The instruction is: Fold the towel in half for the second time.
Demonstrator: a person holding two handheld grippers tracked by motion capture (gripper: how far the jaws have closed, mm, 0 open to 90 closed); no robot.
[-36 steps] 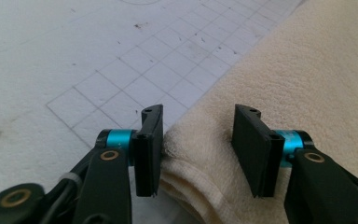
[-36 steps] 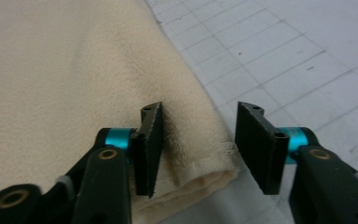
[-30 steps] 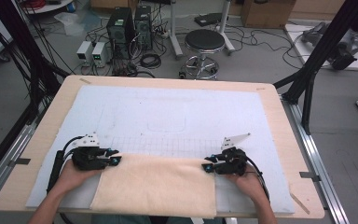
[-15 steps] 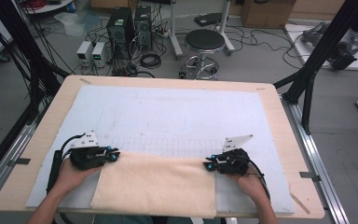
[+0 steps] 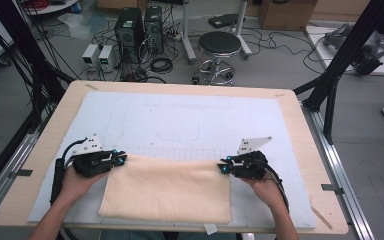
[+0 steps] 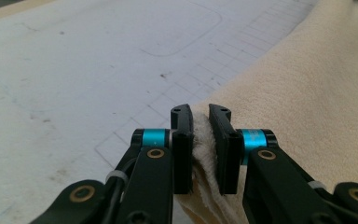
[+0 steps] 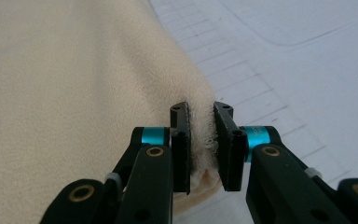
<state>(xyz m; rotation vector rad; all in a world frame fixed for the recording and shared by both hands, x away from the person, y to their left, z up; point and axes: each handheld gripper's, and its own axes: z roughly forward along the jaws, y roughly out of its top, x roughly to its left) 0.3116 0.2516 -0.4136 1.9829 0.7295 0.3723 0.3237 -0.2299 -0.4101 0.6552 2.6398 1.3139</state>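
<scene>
Two grippers pinch the far corners of a cream towel [image 5: 167, 187] on the table's white mat [image 5: 190, 120]: left gripper [image 5: 121, 159] at nine o'clock, right gripper [image 5: 222, 167] at three. With both jaws having just closed on cloth, the corner grab looks done; the next move likely calls for an even lift.

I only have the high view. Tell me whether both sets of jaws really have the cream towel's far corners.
Observer: In the left gripper view, the left gripper has its jaws pressed on a bunched corner of the cream terry-cloth towel; they have just been closing.
Operator: Report the right one.
Observer: In the right gripper view, the right gripper has its jaws pinching the towel's folded edge, also just closed in.
Operator: Say what lies under the towel there.
Observer: A white mat printed with thin grid lines and a rounded outline.
</scene>
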